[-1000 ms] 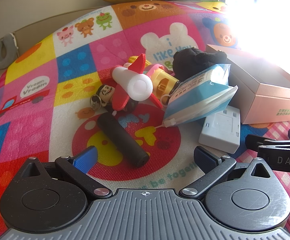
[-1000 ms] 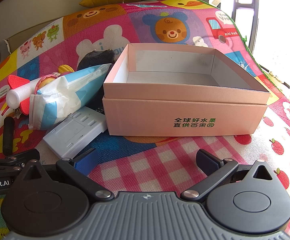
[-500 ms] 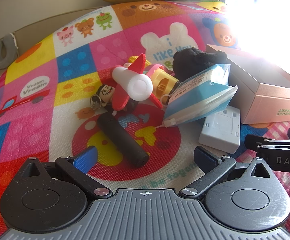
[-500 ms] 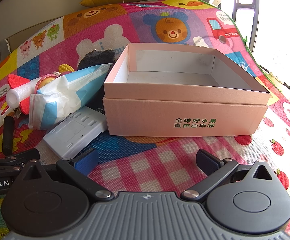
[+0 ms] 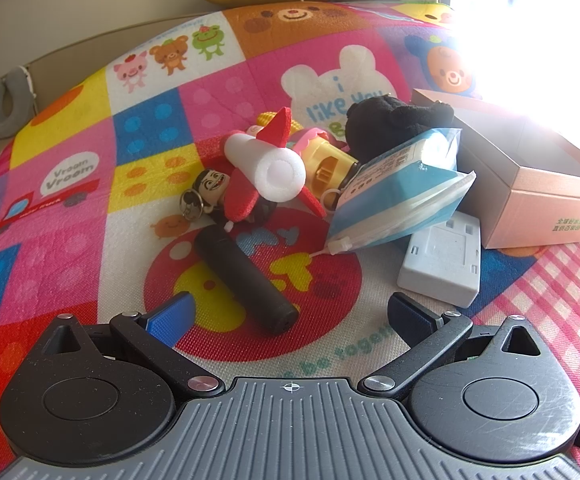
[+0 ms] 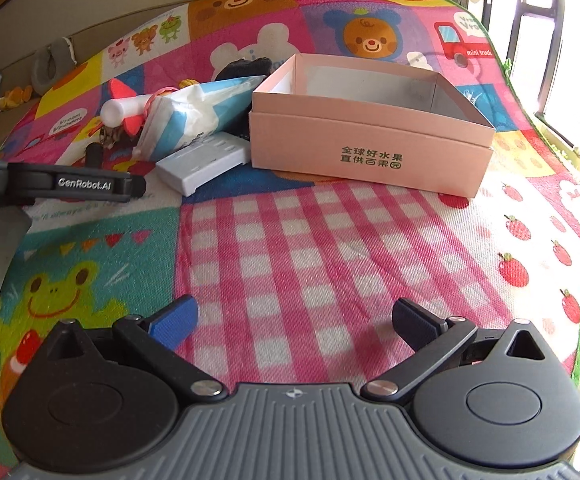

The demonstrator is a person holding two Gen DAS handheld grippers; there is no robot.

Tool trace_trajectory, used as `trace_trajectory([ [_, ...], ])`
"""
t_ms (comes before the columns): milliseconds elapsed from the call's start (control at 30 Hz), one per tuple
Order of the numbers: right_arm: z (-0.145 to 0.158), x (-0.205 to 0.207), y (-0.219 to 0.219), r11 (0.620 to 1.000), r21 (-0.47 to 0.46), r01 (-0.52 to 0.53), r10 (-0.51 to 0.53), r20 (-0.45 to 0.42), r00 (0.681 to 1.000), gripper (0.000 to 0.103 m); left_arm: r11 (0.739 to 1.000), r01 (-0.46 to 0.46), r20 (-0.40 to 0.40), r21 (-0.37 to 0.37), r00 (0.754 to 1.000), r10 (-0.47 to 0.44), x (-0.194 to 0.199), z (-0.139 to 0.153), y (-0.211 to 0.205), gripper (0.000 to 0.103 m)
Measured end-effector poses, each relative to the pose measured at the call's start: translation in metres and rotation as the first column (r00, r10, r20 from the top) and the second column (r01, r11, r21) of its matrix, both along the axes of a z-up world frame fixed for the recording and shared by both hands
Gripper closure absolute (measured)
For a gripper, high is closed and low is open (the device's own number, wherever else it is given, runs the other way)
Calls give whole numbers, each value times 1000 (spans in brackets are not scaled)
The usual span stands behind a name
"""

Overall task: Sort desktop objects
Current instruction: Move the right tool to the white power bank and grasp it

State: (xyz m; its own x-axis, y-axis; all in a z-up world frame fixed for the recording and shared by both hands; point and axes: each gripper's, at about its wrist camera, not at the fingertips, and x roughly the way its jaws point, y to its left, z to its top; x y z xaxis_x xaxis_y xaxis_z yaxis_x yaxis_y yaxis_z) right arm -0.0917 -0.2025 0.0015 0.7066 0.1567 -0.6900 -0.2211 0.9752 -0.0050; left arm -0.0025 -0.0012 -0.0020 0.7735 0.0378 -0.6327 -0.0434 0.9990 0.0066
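The left gripper [image 5: 290, 314] stood with its jaws spread wide and nothing between them, just short of a black cylindrical stick [image 5: 246, 278] lying on the colourful cartoon play mat [image 5: 90, 208]. Beyond it lay a heap: a white foam rocket with red fins [image 5: 268, 168], a small figure keychain [image 5: 208, 192], a blue-and-white tissue pack [image 5: 397, 204], a black plush toy [image 5: 389, 122] and a flat pale-grey plastic block [image 5: 443, 262]. The right gripper [image 6: 295, 320] was likewise spread and empty above pink checks, well short of the open pink cardboard box [image 6: 369, 148].
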Motion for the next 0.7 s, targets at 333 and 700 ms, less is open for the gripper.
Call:
trace_trajectory([
  [333, 31, -1, 0, 997, 41, -64, 60, 97, 994, 0, 999, 51, -21, -13, 998, -51, 3, 2, 7, 0],
  [700, 25, 100, 76, 982, 183, -44, 39, 33, 999, 12, 973, 229, -65, 3, 971, -228, -51, 4, 24, 0],
])
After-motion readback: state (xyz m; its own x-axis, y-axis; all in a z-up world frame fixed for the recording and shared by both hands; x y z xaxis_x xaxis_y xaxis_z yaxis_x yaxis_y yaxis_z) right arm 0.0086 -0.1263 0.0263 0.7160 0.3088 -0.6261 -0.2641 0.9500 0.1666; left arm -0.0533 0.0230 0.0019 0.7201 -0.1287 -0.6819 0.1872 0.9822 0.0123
